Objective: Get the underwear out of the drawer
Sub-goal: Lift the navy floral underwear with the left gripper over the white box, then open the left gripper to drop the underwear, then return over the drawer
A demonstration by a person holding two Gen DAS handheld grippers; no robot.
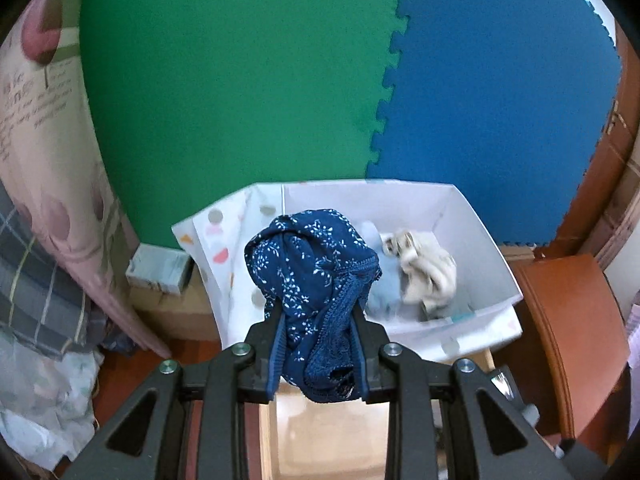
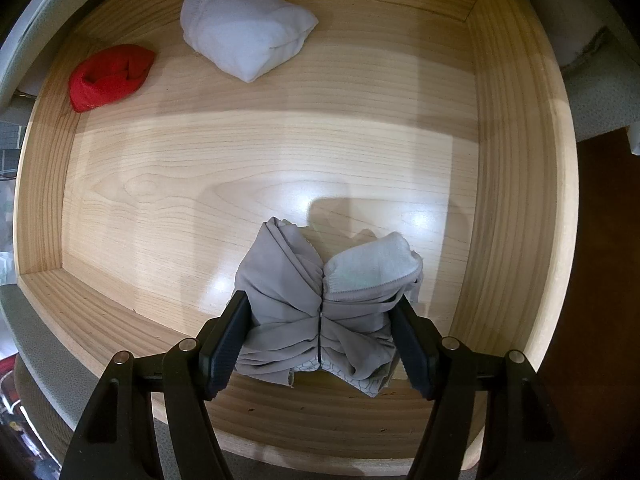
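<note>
The pale wooden drawer (image 2: 280, 168) is lying wide open under the right tool (image 2: 322, 320), its floor mostly bare, with raised grain-lined walls closing it in on the left, right, near and far sides. A red folded piece of underwear (image 2: 110, 78) is sitting tight in the far left corner, and a white folded bundle (image 2: 244, 30) is resting just right of it against the far wall, so the middle of the drawer is standing free between them and the tool. The right tool is pointing down and clenching a grey folded bundle of underwear (image 2: 320, 304) near the near wall; both pads are pressing its sides, and the cloth is bunching into creases, with a paler ribbed band showing at its upper right. In the left wrist view, the left tool (image 1: 318, 320) is grasping a navy blue piece of underwear with small white sprigs (image 1: 310, 276), holding it crumpled in the air, its lace-like trim hanging between the fingers. Beyond it a white open box with dotted flaps (image 1: 460, 216) is sitting on the floor, holding a cream crumpled garment (image 1: 428, 270) and a pale blue one (image 1: 384, 292). Behind the box, green (image 1: 240, 92) and blue foam mats (image 1: 500, 100) are standing upright.
</note>
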